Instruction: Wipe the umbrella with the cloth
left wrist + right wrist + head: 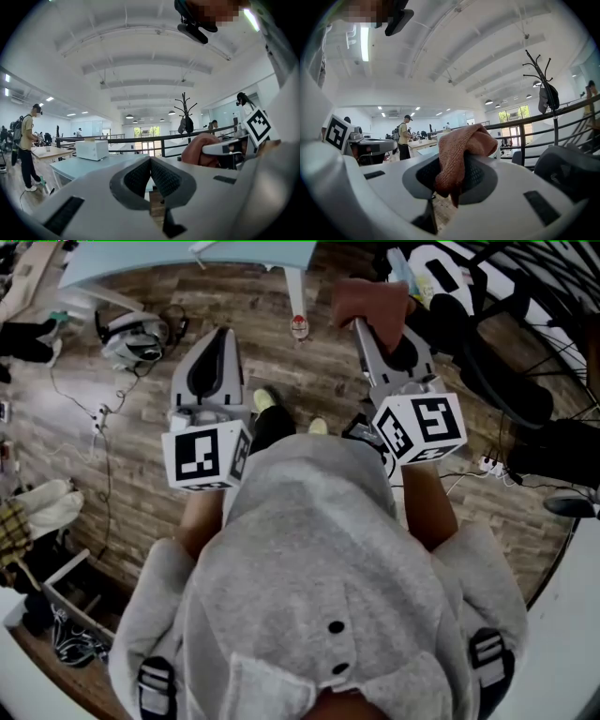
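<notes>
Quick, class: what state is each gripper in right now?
Left gripper: shut, nothing between its jaws.
Right gripper: shut on the cloth.

grippers 2: left gripper (pixel 150 160), right gripper (pixel 451 165) | cloth (pixel 463 143) 1 | umbrella (pixel 497 371) 1 | coat stand (pixel 186 117) 1 | white box (pixel 92 150) 1

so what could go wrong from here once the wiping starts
1. The right gripper pinches only a fold of the cloth. Most of it bunches above the jaws, so it may pull free when dragged.
2. The left gripper is shut and empty, so nothing steadies what looks like the umbrella, which may shift.
3. Cables on the floor are a possible trip.
</notes>
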`<state>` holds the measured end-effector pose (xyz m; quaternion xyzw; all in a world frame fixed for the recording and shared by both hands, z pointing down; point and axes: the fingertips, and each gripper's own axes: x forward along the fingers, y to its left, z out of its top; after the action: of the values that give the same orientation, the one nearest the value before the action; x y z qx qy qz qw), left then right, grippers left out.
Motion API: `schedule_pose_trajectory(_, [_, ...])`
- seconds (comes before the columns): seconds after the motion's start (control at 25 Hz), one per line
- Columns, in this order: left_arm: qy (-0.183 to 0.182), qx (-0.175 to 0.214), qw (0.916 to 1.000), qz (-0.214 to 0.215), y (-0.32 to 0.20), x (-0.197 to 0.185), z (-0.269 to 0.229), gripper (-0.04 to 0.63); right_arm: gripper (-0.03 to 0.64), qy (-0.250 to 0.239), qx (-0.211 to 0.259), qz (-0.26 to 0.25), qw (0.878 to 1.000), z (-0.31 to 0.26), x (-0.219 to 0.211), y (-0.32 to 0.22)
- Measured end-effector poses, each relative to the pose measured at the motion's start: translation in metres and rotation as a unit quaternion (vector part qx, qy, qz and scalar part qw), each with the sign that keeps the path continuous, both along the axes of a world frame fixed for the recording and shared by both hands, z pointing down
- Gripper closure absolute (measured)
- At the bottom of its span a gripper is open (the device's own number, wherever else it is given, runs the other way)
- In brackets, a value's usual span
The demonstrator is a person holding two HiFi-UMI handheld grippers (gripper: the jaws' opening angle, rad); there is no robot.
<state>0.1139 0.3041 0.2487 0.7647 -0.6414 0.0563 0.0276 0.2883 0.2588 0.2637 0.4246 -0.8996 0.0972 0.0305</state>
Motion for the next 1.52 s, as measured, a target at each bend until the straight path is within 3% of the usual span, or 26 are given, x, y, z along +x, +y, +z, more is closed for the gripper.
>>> schedule_pose_trajectory(0.28, [-0.001,0.002,1.0,0.001,-0.007,-0.012,0.008,0.578,0.538,0.003,0.004,-0.003,1.0,0.005,-0.016,-0.008])
schedule_pose_trajectory(0.68, [0.01,-0.006,0.9998,0.017,-0.059,-0.03,0.021,0.578,0.538,0.017,-0.003,0.003,1.0,0.014,-0.04,-0.054])
schedule_pose_trajectory(1.52, [0.037,-0.032,0.9988,0.004,-0.202,-0.145,0.044,0.578,0.538,0.052,-0.018,0.0,0.999,0.025,-0.151,-0.198])
